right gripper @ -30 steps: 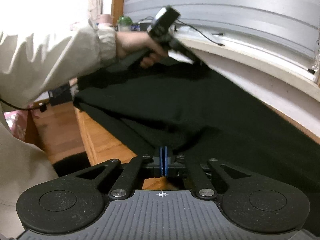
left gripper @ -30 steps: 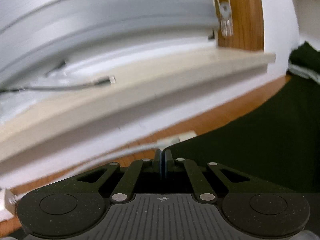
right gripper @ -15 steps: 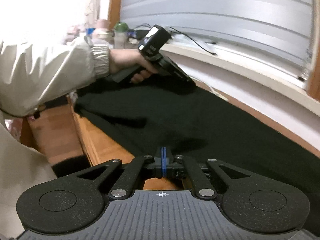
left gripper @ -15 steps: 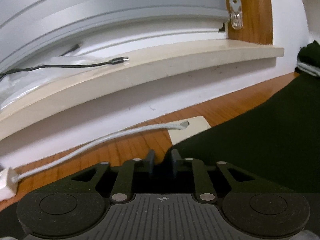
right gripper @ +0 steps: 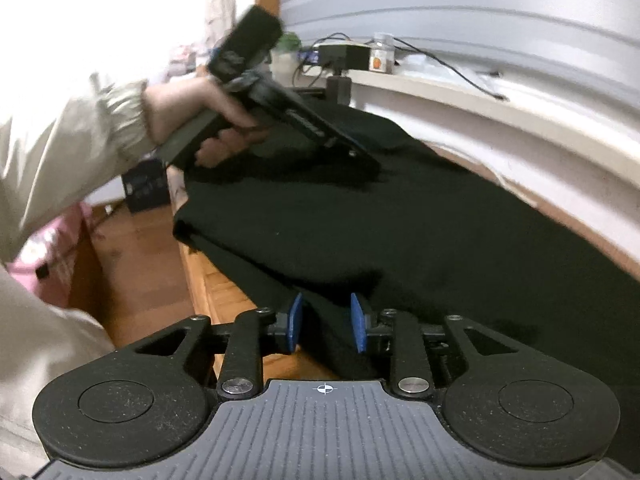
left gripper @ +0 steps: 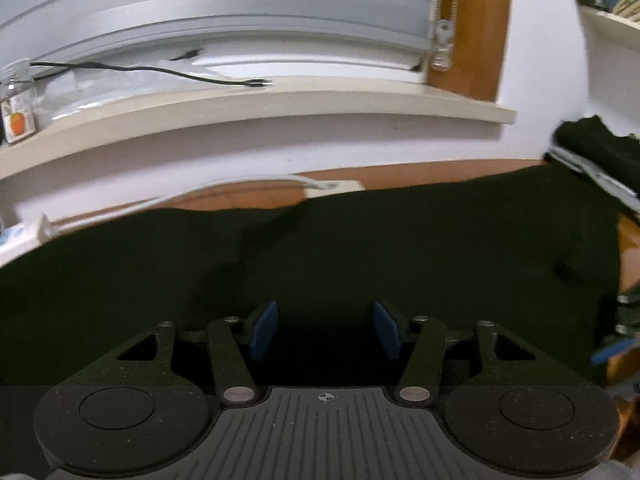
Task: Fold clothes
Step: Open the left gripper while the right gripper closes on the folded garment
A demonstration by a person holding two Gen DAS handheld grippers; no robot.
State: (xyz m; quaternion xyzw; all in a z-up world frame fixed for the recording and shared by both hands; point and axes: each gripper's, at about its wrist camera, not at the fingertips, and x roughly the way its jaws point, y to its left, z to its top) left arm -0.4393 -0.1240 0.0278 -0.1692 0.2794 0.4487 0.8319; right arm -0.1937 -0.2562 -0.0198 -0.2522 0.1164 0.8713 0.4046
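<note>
A black garment [left gripper: 400, 240] lies spread flat along the wooden table, reaching to the front edge [right gripper: 440, 220]. My left gripper [left gripper: 326, 328] hovers low over its middle. Its jaws are opening, with wide space between the blue pads [left gripper: 264, 330] and only cloth lying below them. In the right wrist view a hand [right gripper: 208, 116] in a cream sleeve holds that gripper at the garment's far end. My right gripper [right gripper: 326, 322] is at the near front hem. Its jaws are opening too, and a strip of the black cloth runs between the pads [right gripper: 296, 320] without being pinched.
A cream window sill [left gripper: 280, 100] with a black cable, a small jar [left gripper: 16, 112] and shutters runs behind the table. A white cable and plug [left gripper: 320, 186] lie at the table's back. Folded dark clothes [left gripper: 592, 148] are stacked at the right. The table's front edge [right gripper: 196, 276] drops to the floor.
Both grippers went from shut to open and let go of the black cloth. The left one drew back from the garment's far corner, so it now looks across the spread fabric.
</note>
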